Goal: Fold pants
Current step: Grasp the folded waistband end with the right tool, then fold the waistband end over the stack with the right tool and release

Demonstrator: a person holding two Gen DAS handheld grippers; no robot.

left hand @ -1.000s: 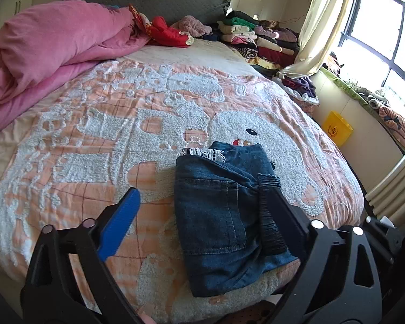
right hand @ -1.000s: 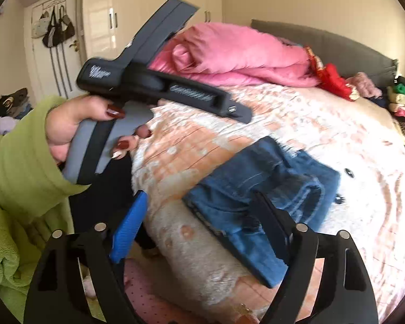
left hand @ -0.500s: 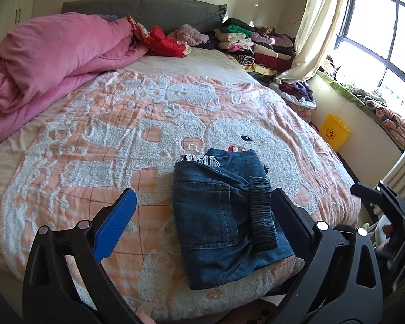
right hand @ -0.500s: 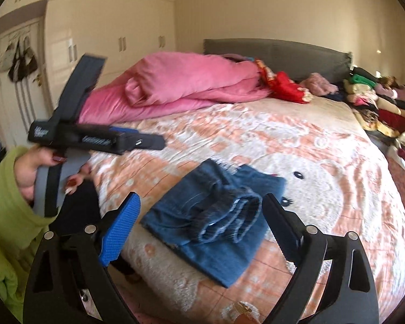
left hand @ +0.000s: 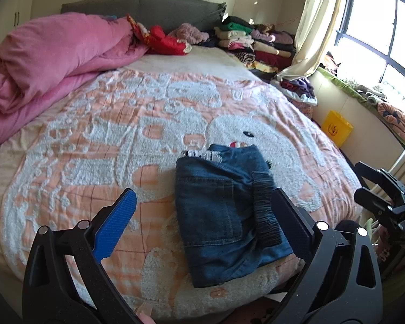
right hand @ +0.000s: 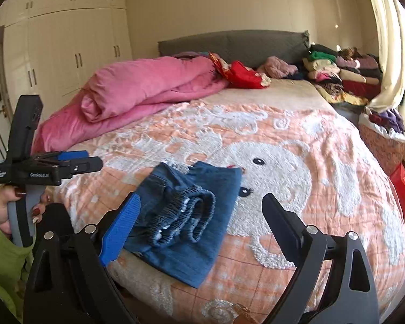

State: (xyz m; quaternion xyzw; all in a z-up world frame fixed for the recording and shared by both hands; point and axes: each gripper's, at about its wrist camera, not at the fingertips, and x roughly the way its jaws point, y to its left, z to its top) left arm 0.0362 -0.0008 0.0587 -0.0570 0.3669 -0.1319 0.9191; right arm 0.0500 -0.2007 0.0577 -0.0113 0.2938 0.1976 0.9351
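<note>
The folded denim pants [left hand: 224, 216] lie near the foot edge of the bed [left hand: 94, 140], with bare patterned bedspread stretching wide beyond them. Both the left tongs [left hand: 202, 218] and right tongs [right hand: 199, 216] hang spread wide, holding nothing. Since a second ago the right tongs have swung from the bed's corner to face the pants squarely.

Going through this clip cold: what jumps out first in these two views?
The folded blue jeans lie near the bed's front edge on a peach-and-white bedspread. A rolled pink duvet fills the bed's far left, and stacks of folded clothes sit at the head near the window. Both the left gripper and right gripper are open above the bed, holding nothing.
</note>
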